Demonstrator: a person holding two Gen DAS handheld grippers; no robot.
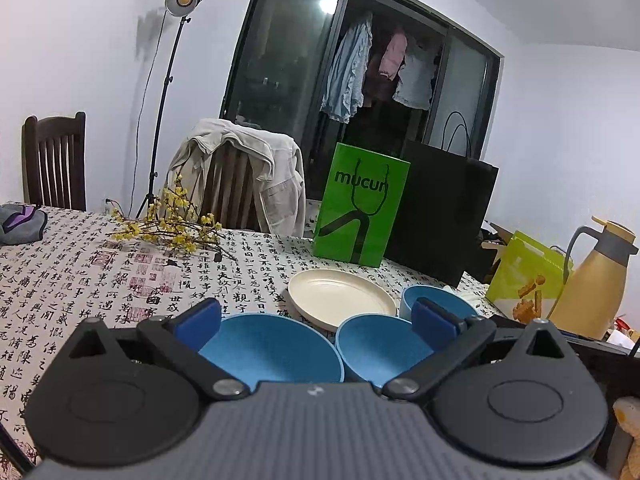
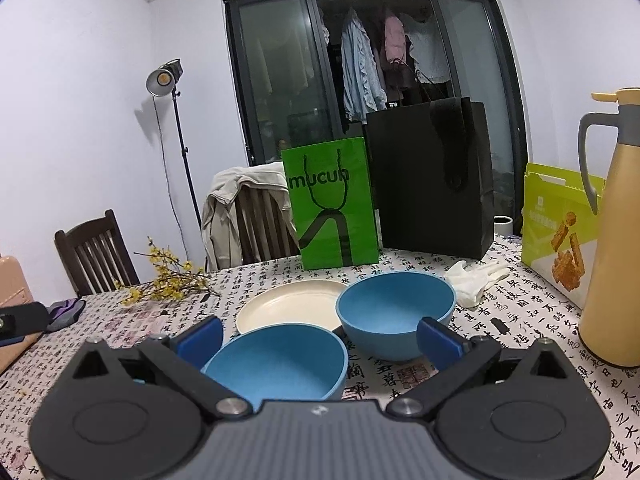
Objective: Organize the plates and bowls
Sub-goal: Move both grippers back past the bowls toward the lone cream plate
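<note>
Unsorted on the worktop: cream plate, blue bowls (none stacked), left claw and right claw wide, empty.

You see "mucun" in dark letters on the green paper bag; the tablecloth carries printed Chinese calligraphy, too distorted to read.

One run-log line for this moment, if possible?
left gripper: open, empty | right gripper: open, empty | blue bowls: unstacked on table | cream plate: behind bowls
</note>
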